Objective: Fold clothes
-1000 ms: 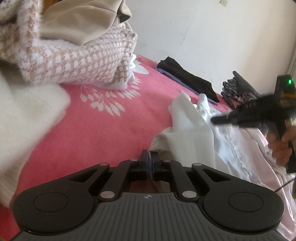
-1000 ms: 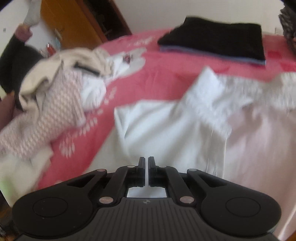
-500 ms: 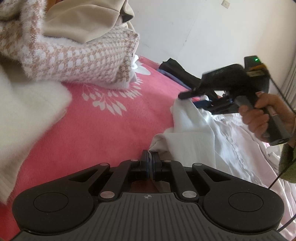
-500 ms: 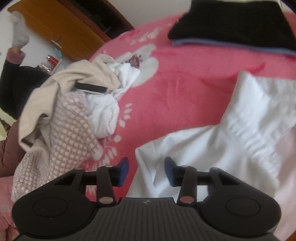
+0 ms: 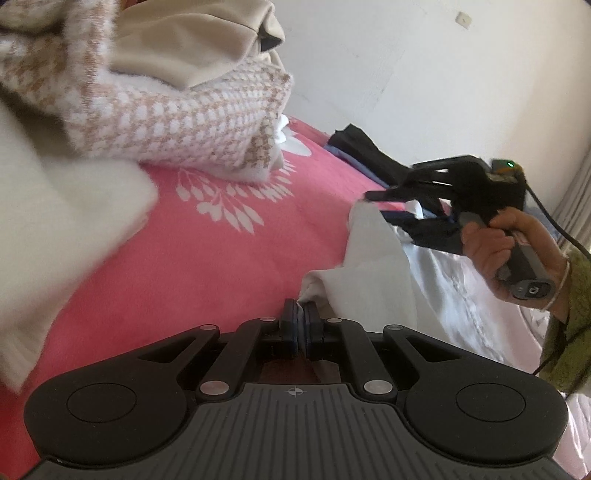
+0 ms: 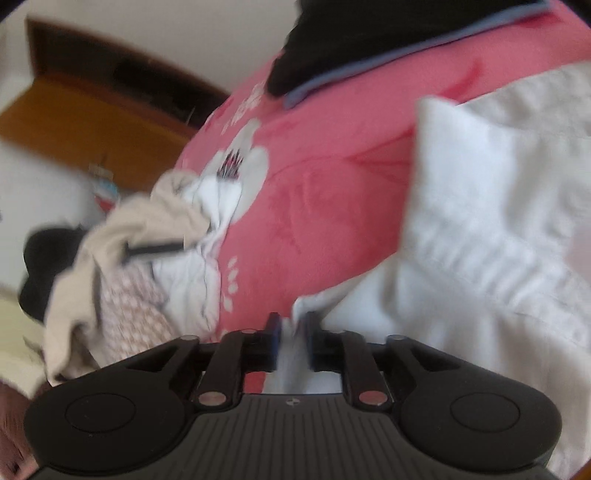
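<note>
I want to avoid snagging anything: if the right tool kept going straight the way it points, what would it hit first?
The white garment: its edge already lies between the closing jaws of the right tool, with more white cloth directly ahead. Beyond it is the pink blanket, though blur makes depth uncertain.

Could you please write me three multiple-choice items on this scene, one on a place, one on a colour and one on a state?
1. Where does the black folded stack lie?
A. at the bed's far side, beyond the white shirt
B. on the clothes pile
C. on the floor

2. What colour is the blanket?
A. blue
B. pink
C. green

3. How is the left gripper?
A. wide open over the blanket
B. shut on the white shirt's edge
C. shut on a black garment

Answers: 1 A, the stack lies past the shirt near the wall; 2 B, pink with white leaf prints; 3 B, white cloth is pinched between its pads.
</note>
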Demonstrator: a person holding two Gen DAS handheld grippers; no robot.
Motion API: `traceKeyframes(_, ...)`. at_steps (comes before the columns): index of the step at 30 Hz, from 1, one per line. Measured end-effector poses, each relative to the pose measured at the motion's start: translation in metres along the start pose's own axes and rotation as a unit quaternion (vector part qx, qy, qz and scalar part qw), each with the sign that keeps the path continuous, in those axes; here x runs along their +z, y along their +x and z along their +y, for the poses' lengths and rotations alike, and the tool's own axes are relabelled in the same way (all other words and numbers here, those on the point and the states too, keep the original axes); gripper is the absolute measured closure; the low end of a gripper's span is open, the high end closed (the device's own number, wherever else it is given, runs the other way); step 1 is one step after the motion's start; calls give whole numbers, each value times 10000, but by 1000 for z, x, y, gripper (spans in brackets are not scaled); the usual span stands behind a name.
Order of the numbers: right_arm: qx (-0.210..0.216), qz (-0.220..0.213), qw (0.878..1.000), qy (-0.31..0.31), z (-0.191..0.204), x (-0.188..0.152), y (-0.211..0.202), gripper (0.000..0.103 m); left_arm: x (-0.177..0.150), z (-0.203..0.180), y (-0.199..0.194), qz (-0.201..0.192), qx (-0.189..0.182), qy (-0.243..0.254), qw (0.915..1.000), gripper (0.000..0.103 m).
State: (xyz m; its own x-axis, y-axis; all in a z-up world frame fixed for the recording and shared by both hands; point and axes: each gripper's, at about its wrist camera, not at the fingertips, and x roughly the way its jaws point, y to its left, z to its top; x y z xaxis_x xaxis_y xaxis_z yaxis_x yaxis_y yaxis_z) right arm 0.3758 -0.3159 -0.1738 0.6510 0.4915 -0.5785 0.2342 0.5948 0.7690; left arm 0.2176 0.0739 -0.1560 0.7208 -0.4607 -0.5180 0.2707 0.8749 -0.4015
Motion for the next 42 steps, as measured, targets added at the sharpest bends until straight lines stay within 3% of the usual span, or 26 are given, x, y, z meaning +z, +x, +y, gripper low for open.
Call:
traceKeyframes(2, 60, -89, 9999, 60, -1, 1, -12, 64, 1, 0, -1, -1, -27, 79, 10000, 97)
traceKeyframes(4, 103, 17, 9999, -35, 1, -1, -23, 61, 2, -3, 0, 68, -63, 266, 9996, 94)
traceKeyframes(6, 95, 244, 9996, -118, 2, -5, -31, 59, 5, -6, 3, 143, -168, 435, 9988, 80)
traceKeyframes(9, 26, 604, 9978, -272, 3, -16, -41, 59, 8, -16, 5, 124, -156, 847, 9962, 67)
traceKeyframes(13, 15, 962, 9942, -484, 6, -32, -47, 59, 11, -24, 11, 62, -137, 1279, 9917, 59)
traceKeyframes(16, -77, 1152, 9916, -581, 7, -41, -43, 59, 14, -24, 17, 20, -217, 1340, 9907, 62)
traceKeyframes(18, -44, 1150, 9918, -560, 7, -43, -41, 59, 14, -23, 17, -82, -212, 1306, 9912, 94)
traceKeyframes(19, -18, 1137, 9921, -538, 7, -43, -40, 59, 15, -21, 16, -127, -158, 1211, 9924, 97)
traceKeyframes(24, 34, 1045, 9932, -512, 8, -45, -36, 60, 12, -12, 1, -479, 175, 508, 9974, 98)
traceKeyframes(27, -33, 744, 9944, -746, 16, -45, -42, 61, 7, -10, 5, -354, 405, 211, 9983, 98)
traceKeyframes(30, -5, 360, 9921, -1203, 31, -48, -54, 61, 6, -1, 6, -320, 312, -145, 9989, 97)
traceKeyframes(33, 197, 562, 9799, -1905, 54, -60, -51, 63, 7, 3, 6, -333, 240, -225, 9989, 96)
traceKeyframes(36, 81, 927, 9671, -2368, 67, -71, -30, 64, 7, 3, 4, -351, 230, -201, 9989, 96)
traceKeyframes(39, -360, 979, 9614, -2545, 63, -71, -6, 73, 6, 1, 0, -376, 235, -120, 9989, 95)
traceKeyframes(40, -514, 935, 9616, -2528, 60, -69, 1, 87, 5, 1, -2, -378, 239, -86, 9990, 95)
traceKeyframes(41, -526, 812, 9683, -2304, 54, -63, 3, 94, 5, 2, -4, -337, 245, -59, 9991, 95)
traceKeyframes(42, -537, 684, 9741, -2086, 48, -57, 4, 94, 4, 3, -7, -297, 254, -36, 9992, 95)
